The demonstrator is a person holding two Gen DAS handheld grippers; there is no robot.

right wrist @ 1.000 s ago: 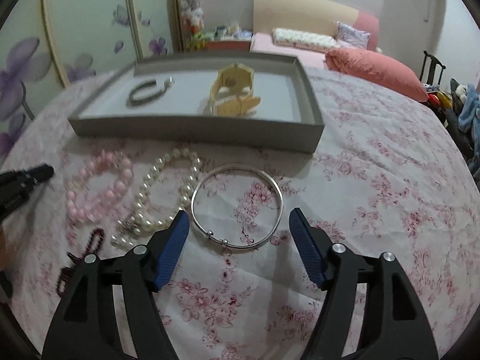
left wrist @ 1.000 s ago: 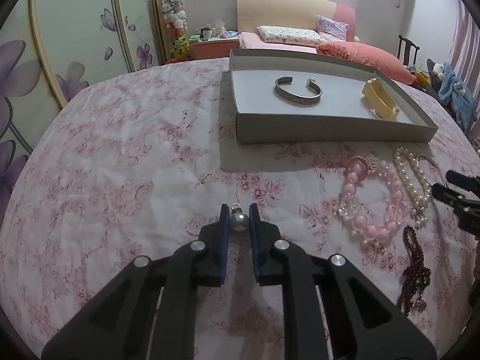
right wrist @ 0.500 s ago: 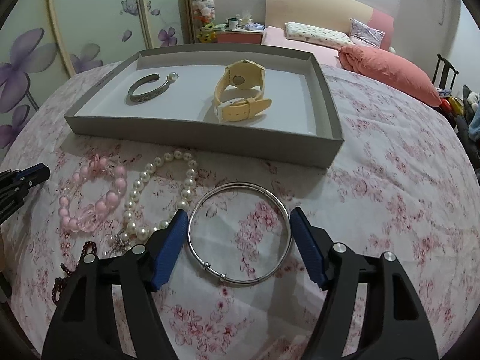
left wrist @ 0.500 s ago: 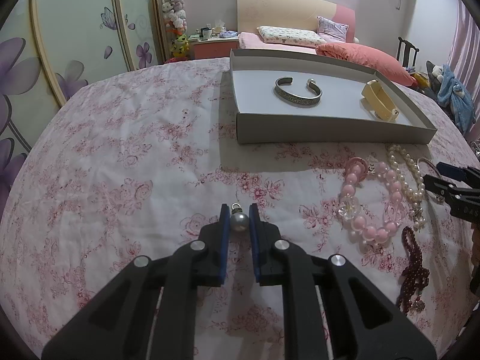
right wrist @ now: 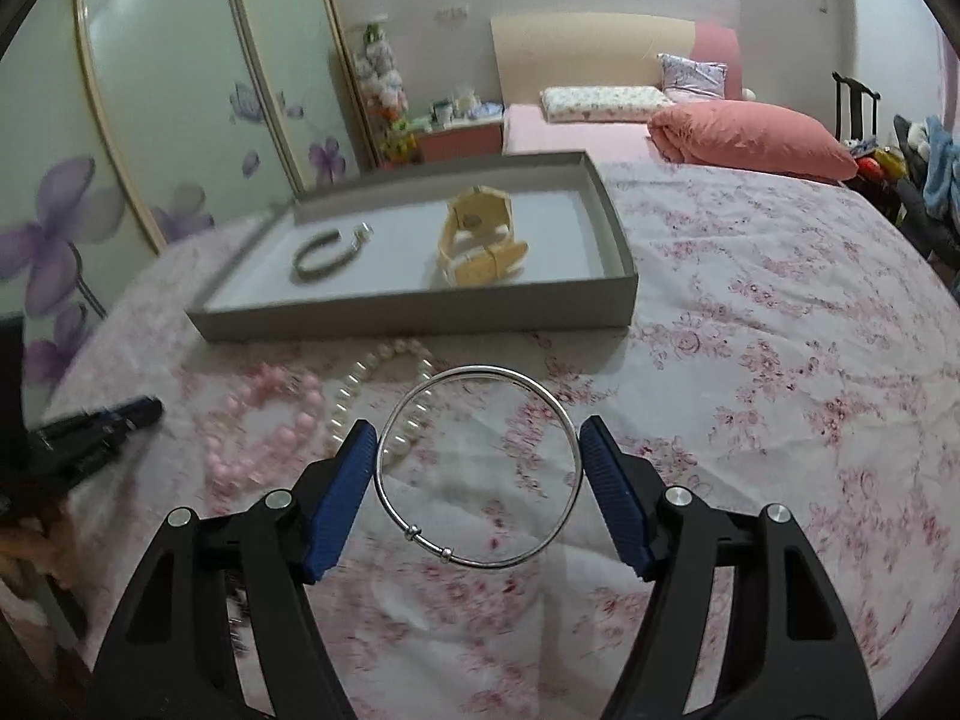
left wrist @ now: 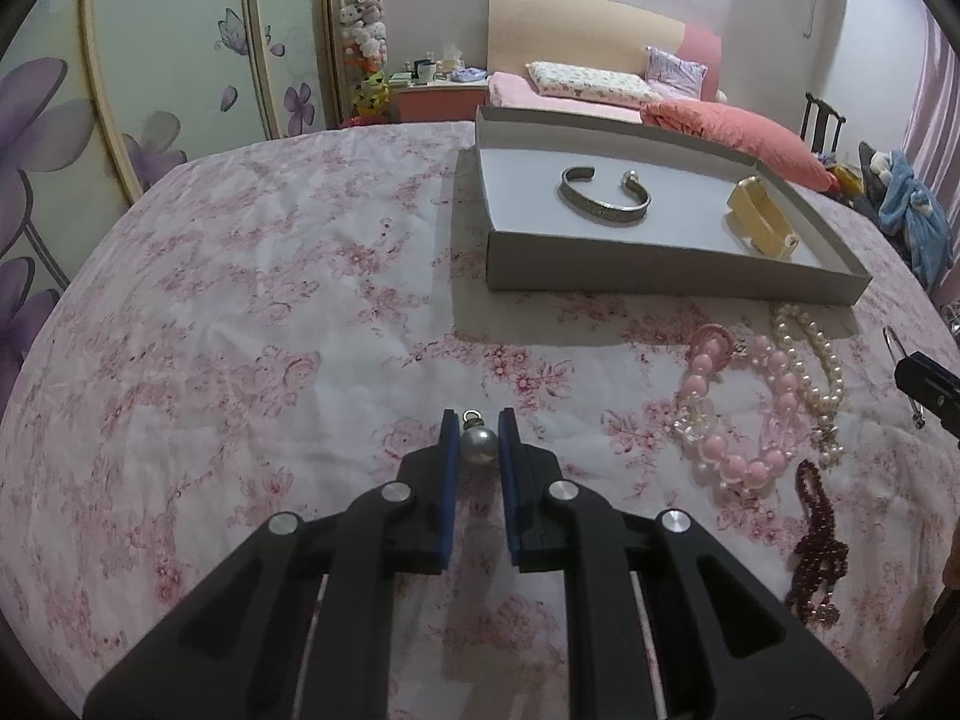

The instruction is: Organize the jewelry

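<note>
Right gripper (right wrist: 477, 468): jaws spread wide, pads pressing opposite sides of thin silver bangle (right wrist: 480, 468), which looks lifted clear of the floral bedspread (right wrist: 780, 360), in front of grey tray (right wrist: 420, 315).
Bangle – prob. light, stiff metal wire, smooth, so slip risk; takes squeeze across diameter only lightly, may flex or twist out. Hold at widest points, avoid small clasp beads at lower rim.
Left gripper (left wrist: 478, 444): nearly closed, pinching round grey pearl pendant (left wrist: 478, 445) w/ metal loop on top; hard, slick, tiny, apt to pop out.
Tray contents: silver cuff (right wrist: 327, 252), cream watch (right wrist: 480, 240).
Loose on spread: pink bead bracelet (left wrist: 738, 408), white pearl strand (left wrist: 819, 360), dark red bead string (left wrist: 819, 546) – all limp, pick at one bead cluster.
</note>
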